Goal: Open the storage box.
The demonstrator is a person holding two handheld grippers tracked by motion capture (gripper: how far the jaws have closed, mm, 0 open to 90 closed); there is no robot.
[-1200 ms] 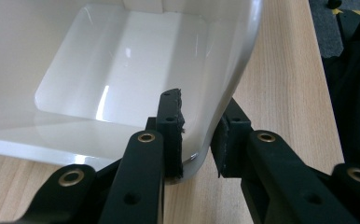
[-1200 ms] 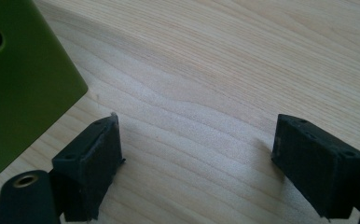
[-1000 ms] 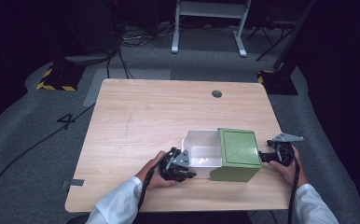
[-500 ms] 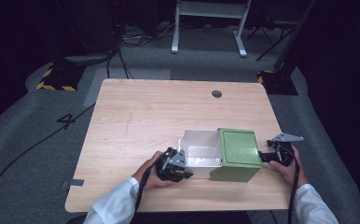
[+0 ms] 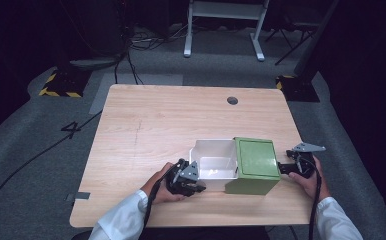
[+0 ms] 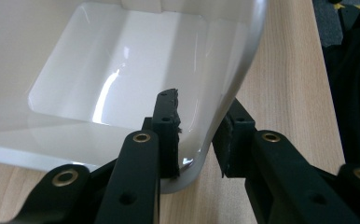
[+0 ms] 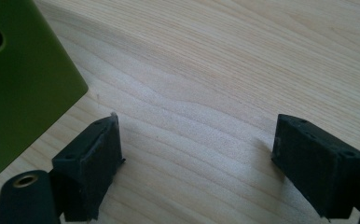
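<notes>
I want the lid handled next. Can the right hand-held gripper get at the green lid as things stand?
Probably yes. The right hand-held gripper stands open just beside the green lid, with only bare table between them.

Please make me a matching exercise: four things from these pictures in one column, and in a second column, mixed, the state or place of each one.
Things
1. left hand-held gripper
2. right hand-held gripper
3. white plastic tub
4. green box-shaped plastic cover

States or places
A. lies over the right part of the tub
B. jaws wide apart over bare wooden table
C. nothing inside where it is uncovered
D. jaws astride the tub's wall

Pairs: 1-D, 2-B, 3-C, 4-A
</notes>
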